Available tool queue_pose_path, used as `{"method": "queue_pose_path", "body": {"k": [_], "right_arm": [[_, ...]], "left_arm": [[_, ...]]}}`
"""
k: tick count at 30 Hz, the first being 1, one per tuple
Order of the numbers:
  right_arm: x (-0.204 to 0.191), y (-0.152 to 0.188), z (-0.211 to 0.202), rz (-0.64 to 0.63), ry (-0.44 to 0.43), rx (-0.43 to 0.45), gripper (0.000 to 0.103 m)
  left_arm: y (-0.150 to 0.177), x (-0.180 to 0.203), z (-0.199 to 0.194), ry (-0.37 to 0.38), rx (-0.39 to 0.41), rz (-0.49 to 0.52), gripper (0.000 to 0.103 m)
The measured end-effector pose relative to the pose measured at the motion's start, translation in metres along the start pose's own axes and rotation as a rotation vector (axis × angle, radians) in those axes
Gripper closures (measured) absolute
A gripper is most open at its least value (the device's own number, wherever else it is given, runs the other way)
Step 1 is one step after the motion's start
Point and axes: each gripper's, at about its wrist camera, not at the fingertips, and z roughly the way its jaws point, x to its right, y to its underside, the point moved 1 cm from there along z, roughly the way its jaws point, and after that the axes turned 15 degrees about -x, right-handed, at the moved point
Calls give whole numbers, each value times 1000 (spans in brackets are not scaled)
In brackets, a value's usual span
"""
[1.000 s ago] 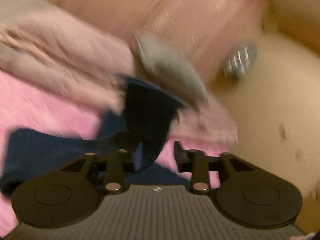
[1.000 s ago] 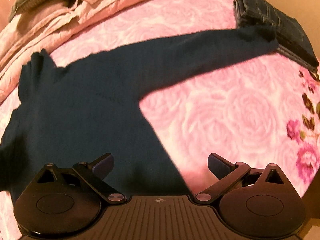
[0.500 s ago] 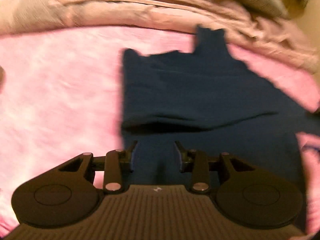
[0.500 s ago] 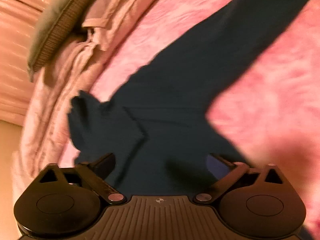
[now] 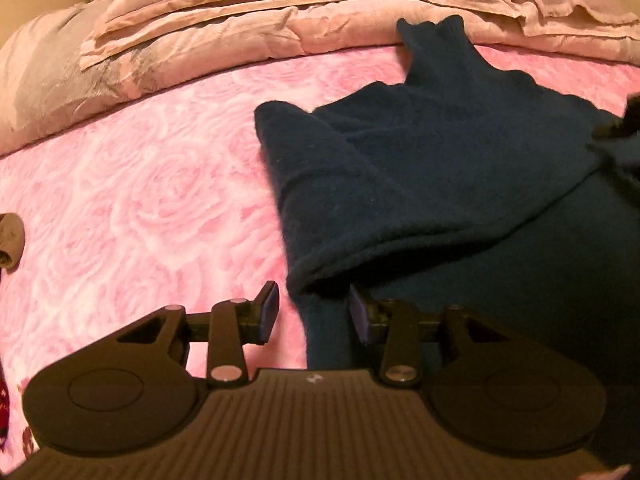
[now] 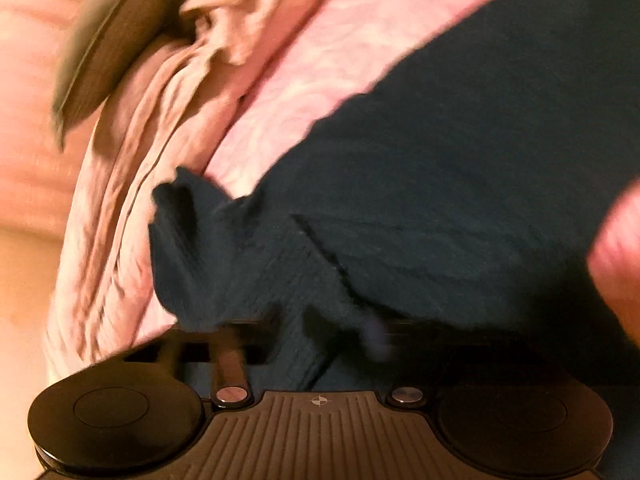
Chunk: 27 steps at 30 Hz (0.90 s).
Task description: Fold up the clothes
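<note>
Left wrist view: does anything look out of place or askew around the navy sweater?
Nothing stands out. The navy sweater lies on the pink rose bedspread with one sleeve folded across its body, as expected mid-fold. The left gripper is open at the fold's edge. A small brownish item sits at the frame's left edge, too cropped to identify.

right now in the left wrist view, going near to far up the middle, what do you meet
left gripper → folded sleeve of the navy sweater → sweater collar → rumpled pink duvet
</note>
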Motion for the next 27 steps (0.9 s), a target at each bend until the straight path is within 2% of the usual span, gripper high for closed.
{"method": "queue_pose_path", "body": {"k": [1, 3, 4, 7, 11, 14, 18, 19, 20, 21, 22, 23, 25, 27], "right_arm": [[-4, 2, -5, -37, 14, 20, 95], [-13, 5, -16, -110, 43, 61, 95], [-18, 7, -21, -147, 58, 83, 96], [-29, 17, -51, -255, 122, 193, 96], [-16, 23, -53, -289, 223, 172, 96], [0, 24, -38, -278, 278, 136, 96], [5, 25, -31, -260, 333, 112, 95], [7, 25, -29, -249, 348, 96, 85], [4, 25, -34, -247, 378, 118, 74], [2, 25, -39, -245, 408, 140, 49], [0, 26, -44, -243, 438, 163, 32], [-4, 28, -52, -254, 459, 208, 32], [-11, 28, -63, -291, 415, 227, 32], [-18, 29, -64, -319, 350, 212, 33]], "left_arm": [[0, 2, 1, -11, 0, 19, 71], [-1, 5, 3, -32, 1, 57, 94], [-1, 7, 4, -43, 1, 77, 96], [-1, 12, 8, -75, 2, 134, 96], [-2, 19, 12, -118, 3, 211, 96], [-3, 23, 15, -140, -1, 259, 96], [-7, 4, 5, -35, -70, 197, 96], [-8, -1, 3, -8, -88, 181, 96], [-9, -5, 0, 18, -105, 165, 96], [-10, -10, -2, 45, -122, 149, 96], [-11, -15, -5, 71, -139, 133, 96], [-13, -21, -9, 104, -147, 106, 96], [-20, -32, -20, 169, -99, 18, 96], [-29, -32, -23, 197, -55, -17, 96]]}}
